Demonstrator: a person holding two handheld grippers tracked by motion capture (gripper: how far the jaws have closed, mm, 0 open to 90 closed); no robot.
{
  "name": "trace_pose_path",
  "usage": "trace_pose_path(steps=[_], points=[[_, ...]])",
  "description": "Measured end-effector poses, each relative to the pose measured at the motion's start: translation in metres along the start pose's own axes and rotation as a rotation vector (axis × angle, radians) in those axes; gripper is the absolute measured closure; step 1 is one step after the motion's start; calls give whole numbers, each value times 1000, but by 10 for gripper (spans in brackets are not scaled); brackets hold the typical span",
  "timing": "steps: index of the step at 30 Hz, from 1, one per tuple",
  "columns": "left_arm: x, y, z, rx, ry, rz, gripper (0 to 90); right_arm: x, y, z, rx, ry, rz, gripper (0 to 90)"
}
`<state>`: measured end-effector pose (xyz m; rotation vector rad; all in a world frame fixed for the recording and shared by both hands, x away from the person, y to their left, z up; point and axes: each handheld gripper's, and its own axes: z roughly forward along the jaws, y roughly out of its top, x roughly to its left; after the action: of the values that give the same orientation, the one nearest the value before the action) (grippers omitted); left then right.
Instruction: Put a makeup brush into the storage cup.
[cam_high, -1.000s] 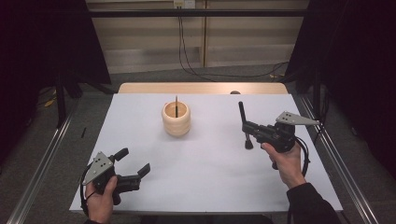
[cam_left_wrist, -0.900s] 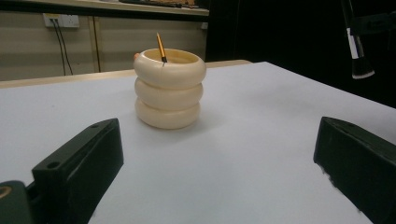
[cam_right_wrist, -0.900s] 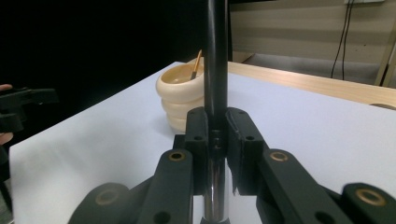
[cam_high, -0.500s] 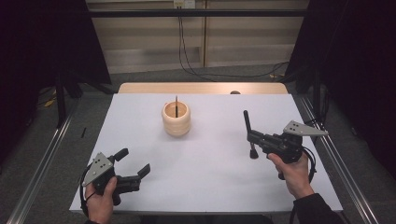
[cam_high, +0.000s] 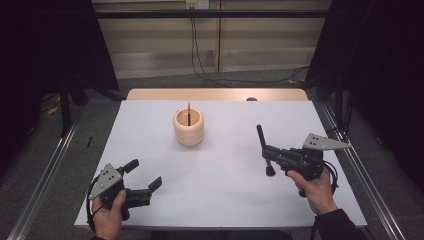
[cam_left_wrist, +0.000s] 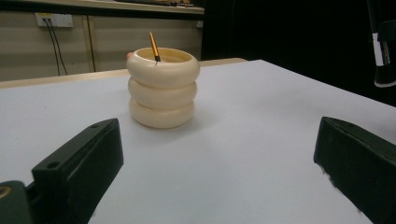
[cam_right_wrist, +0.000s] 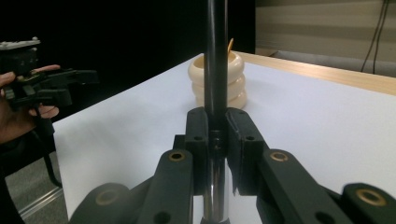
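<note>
Two tools: right tool (cam_high: 270, 151) clamped on a black brush (cam_high: 265, 150), left tool (cam_high: 145, 179) wide open, empty.

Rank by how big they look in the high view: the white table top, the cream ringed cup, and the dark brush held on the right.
1. White table top, by far the largest.
2. Cream ringed cup.
3. Dark brush, slimmer than the cup though longer; it is held above the table, so it may look slightly enlarged.
</note>
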<state>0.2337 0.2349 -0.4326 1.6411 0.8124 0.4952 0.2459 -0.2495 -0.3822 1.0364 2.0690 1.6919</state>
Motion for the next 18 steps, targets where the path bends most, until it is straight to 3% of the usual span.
trace_pose_path(steps=[11, 18], points=[[2, 0, 0, -3, 1, -12, 13, 9, 3, 11, 68, 109, -45, 799], [2, 0, 1, 8, -5, -4, 13, 11, 6, 17, 124, 114, -53, 799]])
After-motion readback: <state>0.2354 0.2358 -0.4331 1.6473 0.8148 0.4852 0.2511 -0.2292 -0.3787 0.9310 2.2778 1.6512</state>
